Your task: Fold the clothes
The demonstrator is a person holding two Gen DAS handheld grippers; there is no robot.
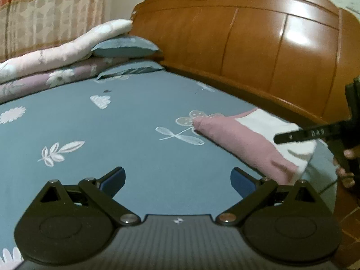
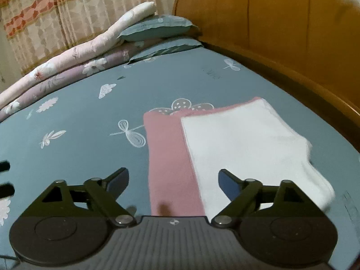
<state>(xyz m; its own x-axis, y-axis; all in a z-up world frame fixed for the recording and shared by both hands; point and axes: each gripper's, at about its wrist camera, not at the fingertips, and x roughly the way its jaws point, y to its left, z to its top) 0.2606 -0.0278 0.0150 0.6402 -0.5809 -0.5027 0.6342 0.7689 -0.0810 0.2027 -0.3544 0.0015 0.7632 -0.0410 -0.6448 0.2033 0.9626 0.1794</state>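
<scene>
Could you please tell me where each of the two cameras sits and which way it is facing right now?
Left wrist: on the left gripper, tilted down across the blue bedsheet toward the wooden headboard; its open fingers show, plus the right gripper and a hand.
Right wrist: on the right gripper, above the folded pink and white garment; only its open fingers show.
Shared: garment, bedsheet, headboard, pillows.
</scene>
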